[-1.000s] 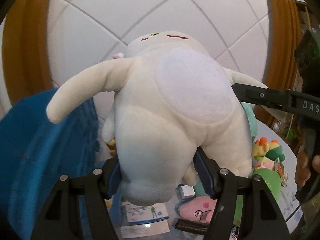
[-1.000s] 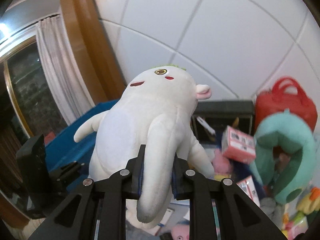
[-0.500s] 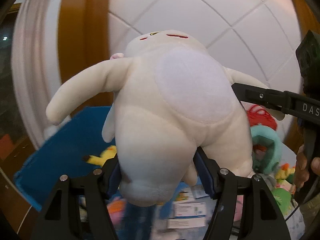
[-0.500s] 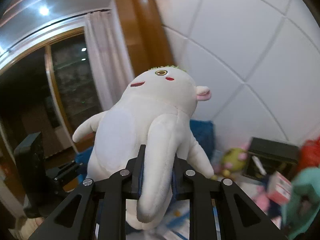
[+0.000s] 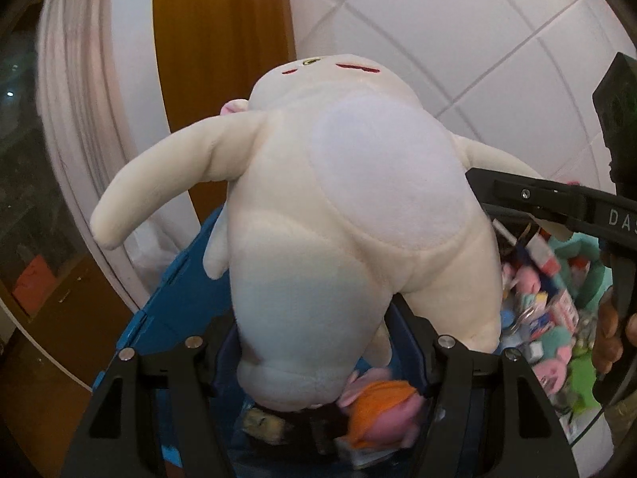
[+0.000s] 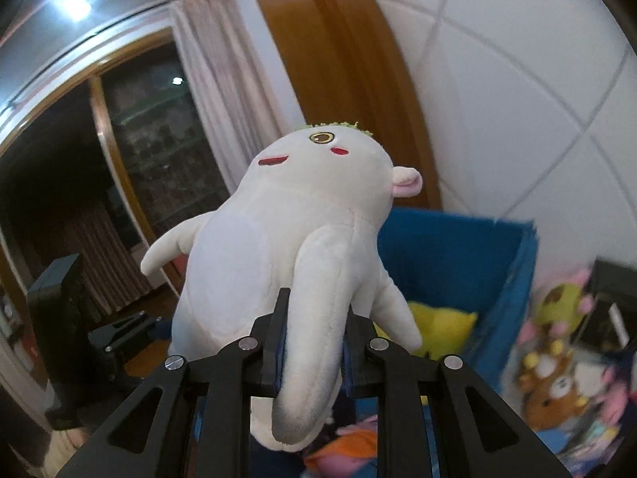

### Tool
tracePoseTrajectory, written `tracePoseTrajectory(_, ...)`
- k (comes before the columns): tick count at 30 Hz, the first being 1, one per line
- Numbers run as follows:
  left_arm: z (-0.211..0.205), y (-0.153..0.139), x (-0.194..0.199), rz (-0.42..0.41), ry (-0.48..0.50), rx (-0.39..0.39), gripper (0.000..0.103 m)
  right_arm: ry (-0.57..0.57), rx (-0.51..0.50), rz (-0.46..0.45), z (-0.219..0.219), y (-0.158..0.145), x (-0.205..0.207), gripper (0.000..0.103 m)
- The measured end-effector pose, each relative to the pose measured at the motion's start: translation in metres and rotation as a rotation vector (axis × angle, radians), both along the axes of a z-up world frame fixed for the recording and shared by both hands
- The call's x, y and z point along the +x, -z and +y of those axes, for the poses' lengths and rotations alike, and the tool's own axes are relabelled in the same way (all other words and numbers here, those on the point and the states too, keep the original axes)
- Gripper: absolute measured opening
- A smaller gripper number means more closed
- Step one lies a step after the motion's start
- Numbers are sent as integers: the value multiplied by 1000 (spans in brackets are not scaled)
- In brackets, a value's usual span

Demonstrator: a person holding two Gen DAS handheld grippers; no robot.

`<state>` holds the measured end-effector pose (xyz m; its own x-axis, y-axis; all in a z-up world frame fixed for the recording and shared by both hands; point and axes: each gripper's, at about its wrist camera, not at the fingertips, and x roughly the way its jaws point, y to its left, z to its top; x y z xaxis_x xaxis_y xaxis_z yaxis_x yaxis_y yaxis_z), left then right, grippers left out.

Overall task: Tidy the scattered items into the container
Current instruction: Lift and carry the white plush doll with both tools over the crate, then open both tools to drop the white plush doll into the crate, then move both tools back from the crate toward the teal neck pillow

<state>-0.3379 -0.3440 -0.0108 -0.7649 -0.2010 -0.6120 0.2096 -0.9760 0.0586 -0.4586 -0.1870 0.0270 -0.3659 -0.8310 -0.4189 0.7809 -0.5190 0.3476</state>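
Note:
A big cream plush toy with a pale belly hangs in the air between both grippers. My left gripper is shut on its lower body. My right gripper is shut on one of its long arms, and the same plush toy fills the right wrist view. Below and behind it stands a blue bin. Inside the bin lie a yellow plush and an orange and pink toy. The right gripper's fingers reach in from the right in the left wrist view.
Scattered toys and small boxes lie right of the bin, among them a brown bear plush and a black box. A wooden door frame, white curtain and tiled wall stand behind. A person's hand grips the right tool.
Both grippers have carried the plush leftward and slightly up, from over the scattered toys to over the blue bin. The grips are unchanged.

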Motion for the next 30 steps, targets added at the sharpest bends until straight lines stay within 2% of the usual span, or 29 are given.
tracePoseTrajectory(3,-33,16,-13,-50,31,36,65,46,36,-43,-28,14,-9,20)
tracePoseTrajectory(5,-40,18,-27,-72,47,50,66,73,58,-69,-43,21,-15,20)
tracePoseTrajectory(11,-60,34,-43,-123,48,76,77,139,108,-100,-71,26,-24,22)
tracePoseTrajectory(13,-67,37,-41,-127,51,78,80,153,120,-88,-77,25,-22,30)
tracePoseTrajectory(14,-67,39,-41,-129,52,80,83,164,127,-75,-80,23,-20,47)
tracePoseTrajectory(15,-67,41,-41,-128,53,80,83,174,136,-64,-82,22,-18,68)
tracePoseTrajectory(16,-68,42,-40,-128,54,81,83,182,148,-51,-86,20,-16,75)
tracePoseTrajectory(20,-76,40,-40,-134,53,78,83,199,183,-26,-94,14,-6,77)
tracePoseTrajectory(22,-83,33,-35,-130,53,79,83,212,186,-23,-95,14,-5,83)
tracePoseTrajectory(24,-88,31,-30,-126,49,84,83,222,192,-16,-95,13,-2,95)
tracePoseTrajectory(30,-92,31,-23,-122,37,93,83,250,222,16,-95,10,11,95)
